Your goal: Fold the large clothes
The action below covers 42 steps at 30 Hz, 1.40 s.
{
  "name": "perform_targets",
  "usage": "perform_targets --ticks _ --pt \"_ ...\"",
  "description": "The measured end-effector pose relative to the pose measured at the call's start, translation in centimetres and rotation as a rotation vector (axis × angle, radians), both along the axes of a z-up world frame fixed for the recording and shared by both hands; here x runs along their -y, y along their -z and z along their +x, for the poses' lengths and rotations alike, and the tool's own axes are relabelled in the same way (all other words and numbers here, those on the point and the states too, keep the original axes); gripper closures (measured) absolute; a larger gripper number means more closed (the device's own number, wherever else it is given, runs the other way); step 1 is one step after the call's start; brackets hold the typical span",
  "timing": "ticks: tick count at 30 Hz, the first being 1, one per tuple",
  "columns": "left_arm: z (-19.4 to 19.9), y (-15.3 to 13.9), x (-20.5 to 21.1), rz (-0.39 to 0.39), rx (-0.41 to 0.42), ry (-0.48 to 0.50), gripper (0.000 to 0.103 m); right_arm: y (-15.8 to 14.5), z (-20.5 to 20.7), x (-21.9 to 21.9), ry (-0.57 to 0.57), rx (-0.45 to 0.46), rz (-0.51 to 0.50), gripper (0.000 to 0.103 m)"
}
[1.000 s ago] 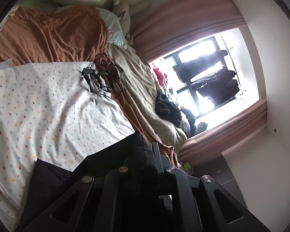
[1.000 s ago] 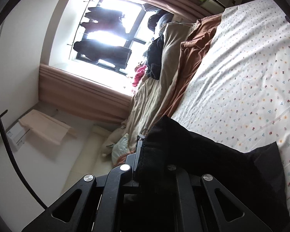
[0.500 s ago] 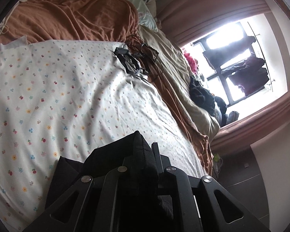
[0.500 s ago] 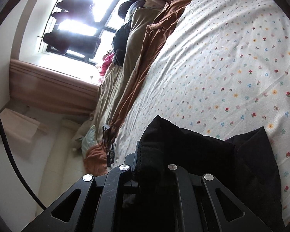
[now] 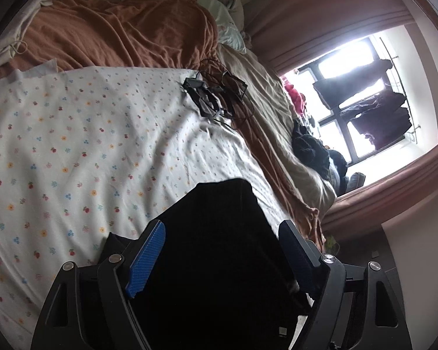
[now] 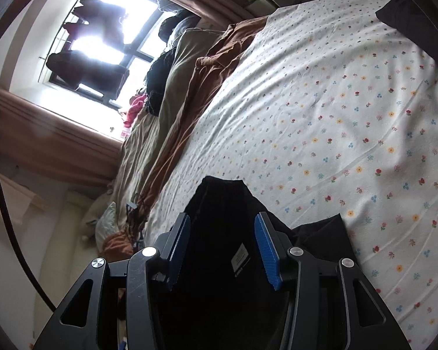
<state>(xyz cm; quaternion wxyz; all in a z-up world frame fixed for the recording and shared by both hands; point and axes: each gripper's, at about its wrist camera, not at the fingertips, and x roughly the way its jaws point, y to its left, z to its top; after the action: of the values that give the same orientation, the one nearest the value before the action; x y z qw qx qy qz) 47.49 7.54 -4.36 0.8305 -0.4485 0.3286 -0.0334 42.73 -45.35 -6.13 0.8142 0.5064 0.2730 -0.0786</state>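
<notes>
Two ribbed blue-padded tools, left tool [image 5: 222, 233] and right tool [image 6: 223, 226], opening over soft black garment [image 5: 219, 262].

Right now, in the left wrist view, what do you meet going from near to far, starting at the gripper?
Left gripper, jaws opening → black garment lying between them → flowered sheet → tangle of black cables → rust-brown blanket → pale pillow.

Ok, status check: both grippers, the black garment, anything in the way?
Left gripper and right gripper jaws opening, clear of cloth. Black garment lying on floral sheet. Cable tangle far off.
</notes>
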Motion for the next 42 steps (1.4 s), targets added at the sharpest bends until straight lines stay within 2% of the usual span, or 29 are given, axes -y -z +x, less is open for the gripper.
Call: perform_targets --ticks 4,9,14,20,23,27,29,30,31,32,34,38,42 --pt "-0.1 0.4 -0.9 0.086 -0.069 0.03 0.022 0.0 0.7 -0.5 -0.069 -0.054 -0.057 0.056" --pt "-0.6 0.7 -1.3 0.201 -0.11 0.091 0.024 0.5 1.5 -1.8 -0.181 -0.135 -0.136 0.056" --pt "-0.6 2.9 -0.8 0.248 -0.191 0.169 0.043 1.0 2.1 -3.3 -0.271 -0.208 -0.225 0.056" --pt "-1.0 4.5 0.7 0.343 -0.256 0.269 0.046 3.0 2.1 -4.0 -0.342 -0.308 -0.318 0.056" --pt "-1.3 5.4 1.3 0.391 -0.288 0.314 0.053 4.3 1.7 -3.4 -0.346 -0.354 -0.315 0.056" --pt "-1.8 6.9 1.9 0.456 -0.315 0.362 0.055 5.6 0.9 -2.8 -0.353 -0.415 -0.315 0.056" --pt "-2.0 8.0 1.8 0.445 -0.344 0.382 0.07 5.8 0.1 -2.7 -0.368 -0.405 -0.29 0.057" --pt "-2.2 8.3 1.7 0.429 -0.354 0.394 0.073 5.5 -0.4 -2.9 -0.372 -0.4 -0.288 0.065" --pt "-2.5 8.4 1.6 0.414 -0.35 0.398 0.076 5.4 -0.8 -3.0 -0.379 -0.399 -0.292 0.082" --pt "-2.8 8.3 1.5 0.414 -0.342 0.4 0.08 5.3 -1.2 -3.2 -0.385 -0.398 -0.295 0.089" --pt "-3.3 7.7 1.5 0.432 -0.327 0.401 0.09 4.9 -2.2 -3.2 -0.381 -0.376 -0.277 0.098" --pt "-4.3 6.8 1.2 0.423 -0.305 0.408 0.097 3.1 -4.2 -3.3 -0.371 -0.311 -0.287 0.1" --pt "-4.8 6.6 1.3 0.435 -0.305 0.431 0.098 3.3 -5.8 -3.5 -0.36 -0.318 -0.293 0.1"
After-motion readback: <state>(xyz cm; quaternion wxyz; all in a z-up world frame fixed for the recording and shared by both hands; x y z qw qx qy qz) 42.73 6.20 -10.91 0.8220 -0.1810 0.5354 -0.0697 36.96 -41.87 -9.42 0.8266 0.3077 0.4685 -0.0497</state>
